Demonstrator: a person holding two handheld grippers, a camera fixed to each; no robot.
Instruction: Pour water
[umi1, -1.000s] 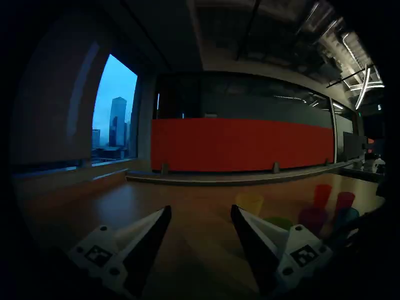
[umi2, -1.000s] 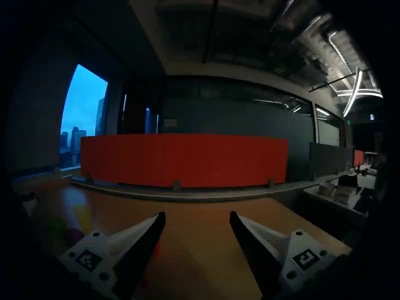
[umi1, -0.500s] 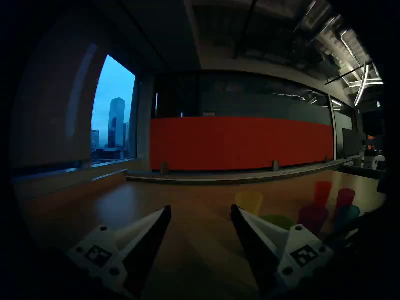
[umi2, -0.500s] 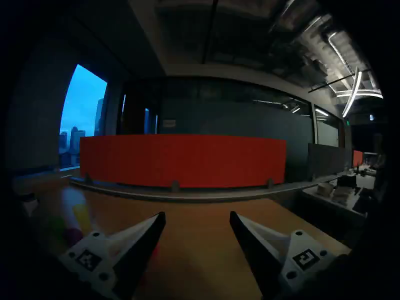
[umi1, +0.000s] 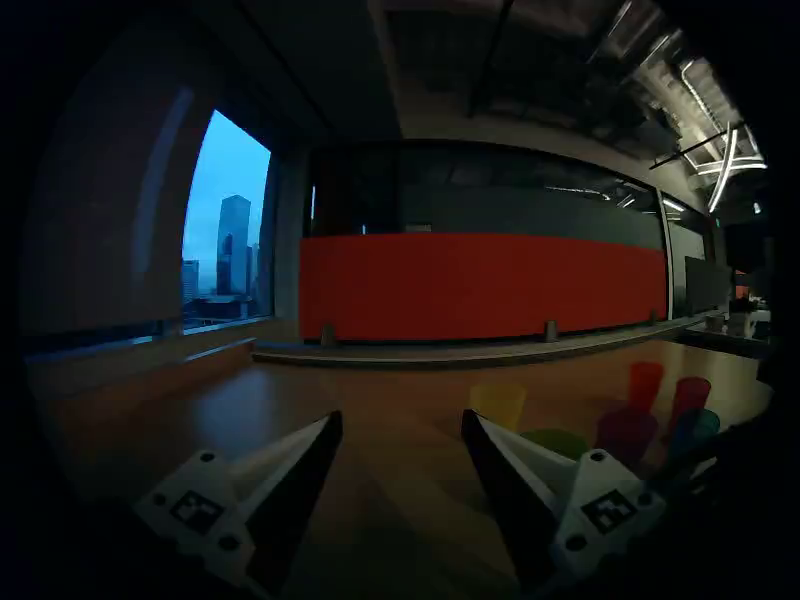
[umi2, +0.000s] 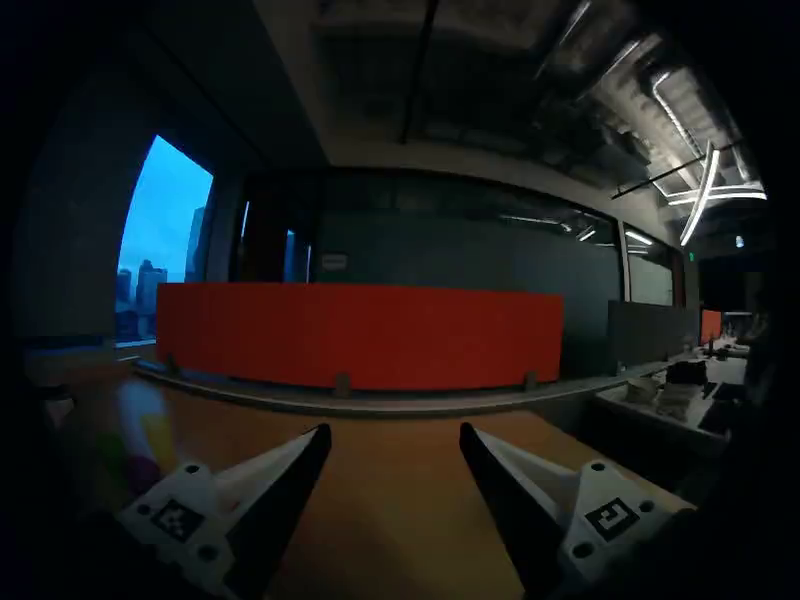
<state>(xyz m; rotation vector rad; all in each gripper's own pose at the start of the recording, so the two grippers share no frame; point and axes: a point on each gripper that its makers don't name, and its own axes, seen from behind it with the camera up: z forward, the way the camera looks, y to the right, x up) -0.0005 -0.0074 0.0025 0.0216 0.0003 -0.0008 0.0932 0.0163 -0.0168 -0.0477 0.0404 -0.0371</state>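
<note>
In the left gripper view, the left gripper (umi1: 401, 415) sat in the lower middle of the frame with its fingers spread wide apart, bare wooden worktop (umi1: 400, 385) showing in the gap between them. The cups stood in a loose cluster at the lower right of that frame: a yellow cup (umi1: 498, 405) nearest the right finger, a low green cup (umi1: 555, 442) just below it, a purple cup (umi1: 626, 436) beside that, then an orange-red cup (umi1: 645, 384), a dark red cup (umi1: 690, 395) and a blue cup (umi1: 695, 430) toward the edge. The room was dim, so what the cups contained could not be told. A red partition (umi1: 480, 285) ran across the far side of the worktop, and a window (umi1: 228, 240) glowed blue at the upper left. In the right gripper view, the right gripper (umi2: 395, 428) likewise had its fingers parted over the worktop (umi2: 390, 490). Blurred yellow (umi2: 160, 440) and purple (umi2: 145, 472) cup shapes lay at the lower left, beside the left finger, with the red partition (umi2: 360, 335) behind.
</note>
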